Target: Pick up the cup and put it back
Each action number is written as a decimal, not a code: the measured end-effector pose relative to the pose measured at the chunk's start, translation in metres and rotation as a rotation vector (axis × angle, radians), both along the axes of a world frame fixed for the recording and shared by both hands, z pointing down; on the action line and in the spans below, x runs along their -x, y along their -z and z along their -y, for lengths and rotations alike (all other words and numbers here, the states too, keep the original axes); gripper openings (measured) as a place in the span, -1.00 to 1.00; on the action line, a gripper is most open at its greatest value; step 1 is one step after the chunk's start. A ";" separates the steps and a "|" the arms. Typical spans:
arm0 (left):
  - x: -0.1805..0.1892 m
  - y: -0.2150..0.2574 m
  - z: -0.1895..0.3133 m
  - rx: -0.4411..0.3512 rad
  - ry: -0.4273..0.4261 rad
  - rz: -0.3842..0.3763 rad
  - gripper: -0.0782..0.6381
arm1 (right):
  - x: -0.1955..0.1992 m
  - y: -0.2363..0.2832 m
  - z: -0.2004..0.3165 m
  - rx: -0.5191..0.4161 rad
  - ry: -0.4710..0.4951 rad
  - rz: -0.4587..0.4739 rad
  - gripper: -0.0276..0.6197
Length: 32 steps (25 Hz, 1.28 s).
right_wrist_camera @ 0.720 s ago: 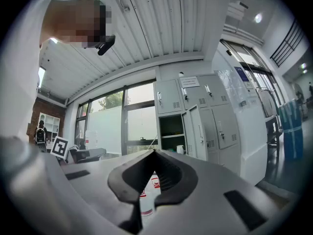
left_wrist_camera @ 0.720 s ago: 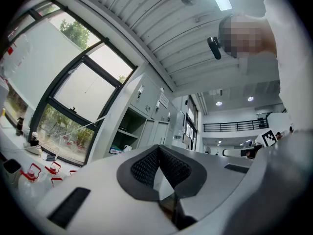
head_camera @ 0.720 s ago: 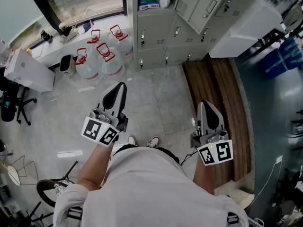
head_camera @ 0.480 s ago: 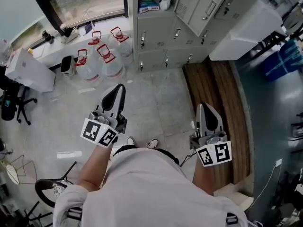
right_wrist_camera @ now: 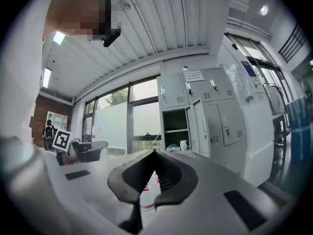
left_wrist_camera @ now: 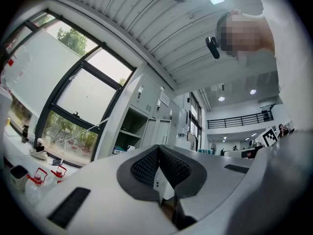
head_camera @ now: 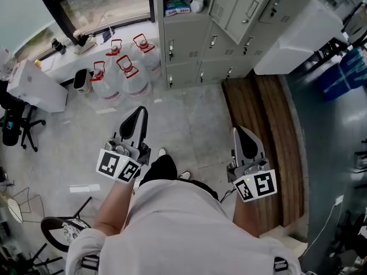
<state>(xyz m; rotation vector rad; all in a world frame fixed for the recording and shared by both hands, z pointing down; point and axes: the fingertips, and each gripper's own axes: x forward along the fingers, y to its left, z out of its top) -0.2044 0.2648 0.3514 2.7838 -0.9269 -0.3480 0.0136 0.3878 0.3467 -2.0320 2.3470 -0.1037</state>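
Both the left gripper point(head_camera: 136, 119) and the right gripper point(head_camera: 241, 136) are fully closed and empty, held low in front of the person, while the cup point(head_camera: 196, 2) stands well apart on the open shelf of the far locker point(head_camera: 183, 36), just right of a blue pack point(head_camera: 176, 4). Risk assessment: if either gripper reaches the shelf with its jaws not opened, the tips would likely strike the cup and tip it. The open door point(right_wrist_camera: 199, 129) narrows the approach on the right, and the water bottles point(head_camera: 129, 73) crowd the floor to the left.
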 end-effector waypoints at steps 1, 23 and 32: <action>-0.001 -0.001 0.004 0.004 0.001 -0.001 -0.72 | -0.002 0.000 0.004 0.001 0.001 -0.002 -0.86; -0.100 0.003 0.275 0.012 -0.123 -0.066 -0.73 | -0.059 0.028 0.291 0.031 -0.003 -0.086 -0.86; -0.121 -0.022 0.326 0.091 -0.134 -0.060 -0.73 | -0.071 0.012 0.348 0.076 0.009 -0.071 -0.86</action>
